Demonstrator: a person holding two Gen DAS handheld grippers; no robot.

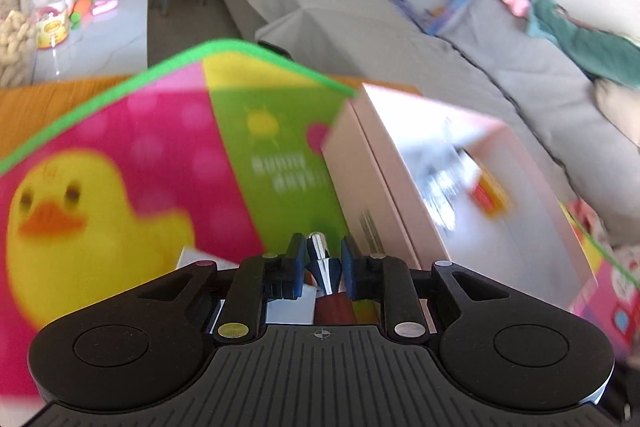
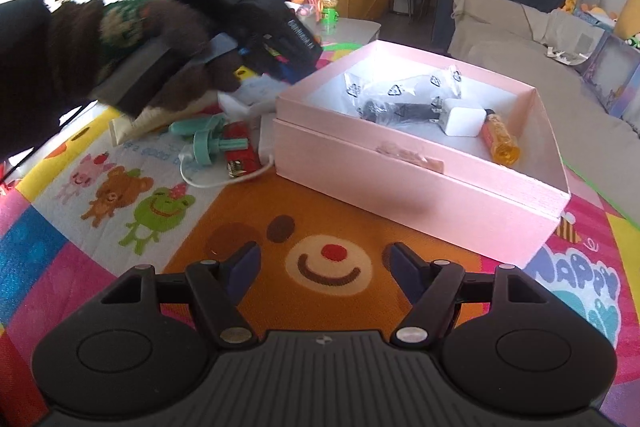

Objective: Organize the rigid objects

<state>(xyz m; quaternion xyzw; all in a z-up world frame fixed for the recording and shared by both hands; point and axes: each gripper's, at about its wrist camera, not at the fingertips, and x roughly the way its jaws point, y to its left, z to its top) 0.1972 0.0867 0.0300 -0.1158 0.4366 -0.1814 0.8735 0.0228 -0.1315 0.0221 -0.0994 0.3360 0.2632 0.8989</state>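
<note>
Left claw (image 1: 321, 259) clenched on a silver-tipped pen-like thing (image 1: 322, 263), long axis pointing 12 o'clock, pink box (image 1: 420, 187) at its 1 o'clock; right claw (image 2: 324, 267) released, farther back.

the play mat (image 2: 576, 291) reads "happy" in white letters beside the bear face, and, blurred, "sunny days" on its green panel (image 1: 280, 167).

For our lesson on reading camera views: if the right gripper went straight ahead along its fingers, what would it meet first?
Probably the near wall of the pink box; the open right gripper may graze the play mat first. Depth unclear.
</note>
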